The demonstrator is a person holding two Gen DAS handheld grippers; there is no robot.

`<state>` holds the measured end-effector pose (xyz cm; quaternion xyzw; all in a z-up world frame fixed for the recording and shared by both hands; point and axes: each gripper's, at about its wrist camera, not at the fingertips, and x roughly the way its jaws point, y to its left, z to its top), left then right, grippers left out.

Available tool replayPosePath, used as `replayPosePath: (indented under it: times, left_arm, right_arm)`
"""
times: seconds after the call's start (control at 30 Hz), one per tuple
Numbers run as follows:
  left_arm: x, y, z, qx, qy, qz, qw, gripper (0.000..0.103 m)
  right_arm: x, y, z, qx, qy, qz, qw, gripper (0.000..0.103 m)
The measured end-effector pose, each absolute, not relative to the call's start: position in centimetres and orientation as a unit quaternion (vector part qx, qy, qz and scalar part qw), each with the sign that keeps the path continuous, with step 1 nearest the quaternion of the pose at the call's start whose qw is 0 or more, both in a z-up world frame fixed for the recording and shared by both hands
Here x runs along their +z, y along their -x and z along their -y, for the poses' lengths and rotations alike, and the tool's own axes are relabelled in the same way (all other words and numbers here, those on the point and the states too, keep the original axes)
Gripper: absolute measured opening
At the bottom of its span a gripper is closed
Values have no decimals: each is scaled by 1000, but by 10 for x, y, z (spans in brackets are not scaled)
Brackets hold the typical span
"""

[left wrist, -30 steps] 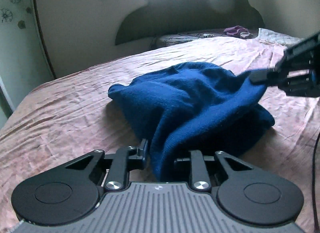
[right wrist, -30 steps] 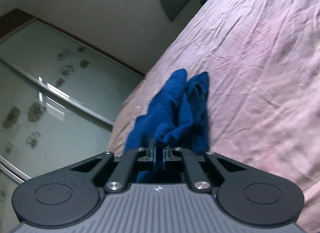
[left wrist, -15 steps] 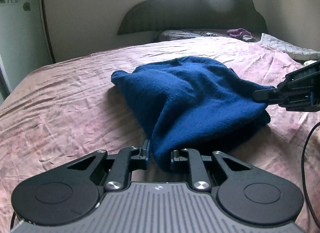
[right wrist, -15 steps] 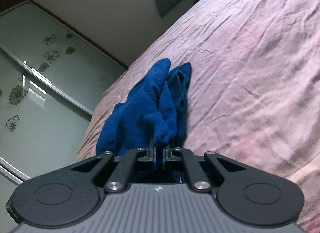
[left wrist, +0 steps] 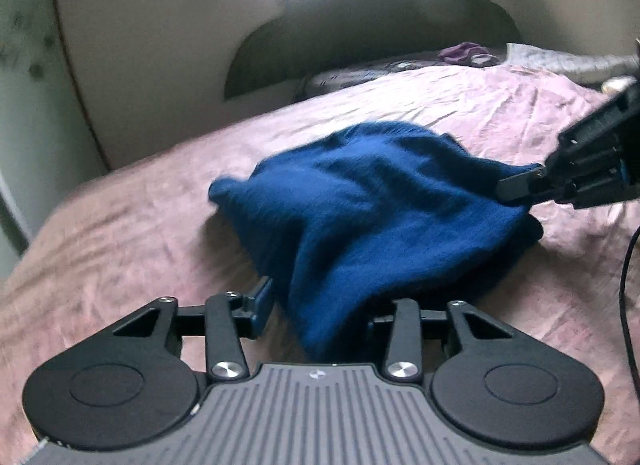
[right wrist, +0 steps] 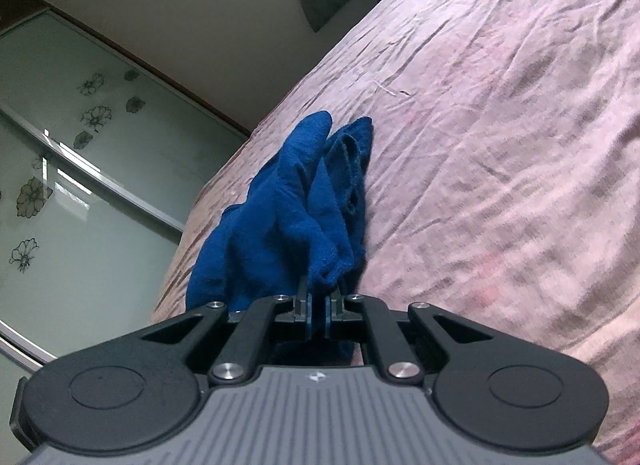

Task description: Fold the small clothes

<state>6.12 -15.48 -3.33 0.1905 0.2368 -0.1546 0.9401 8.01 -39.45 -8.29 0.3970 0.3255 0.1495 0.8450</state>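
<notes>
The left gripper (left wrist: 316, 305) is opening around the blue cloth (left wrist: 372, 201); the right gripper (right wrist: 319, 297) pinches its corner. No writing is readable.

Looking into a home bedroom: wrinkled pink bedsheet (left wrist: 120, 233) covering a bed, dark scalloped headboard (left wrist: 380, 17) standing against the wall, patterned pillow (left wrist: 360, 75) lying below it, flower-printed sliding wardrobe doors (right wrist: 60, 169) running alongside.
</notes>
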Motion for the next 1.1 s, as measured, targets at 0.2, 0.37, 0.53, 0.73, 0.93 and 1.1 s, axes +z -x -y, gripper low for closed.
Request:
replayPosePath:
  times: [0.2,0.37,0.53,0.73,0.93,1.1]
  left_arm:
    - [-39,-45,174,-160,-278,-152,935,36]
    - [-34,-46,155,-156,-236,-163,945,15]
    - [-27,-40,131,-140,-188,-166,958,14]
    - [-34,-34,128,-139,-194,-176,955,14]
    - [-44,-35,131,-148,-210,-195,947,19]
    - [-35,-29,122,-148,-194,-198,949,62]
  right_arm:
    - [-78,-81,394,154,-400,-320,845,6]
    - [-72,-79,392,160,-408,-309,844,6]
    - [-68,-71,384,177,-403,-305,844,6]
    - [-81,-65,377,176,-402,-321,840,6]
    - [-85,-63,375,163,-372,-329,853,6]
    - [-78,-62,371,165,-328,-348,863,7]
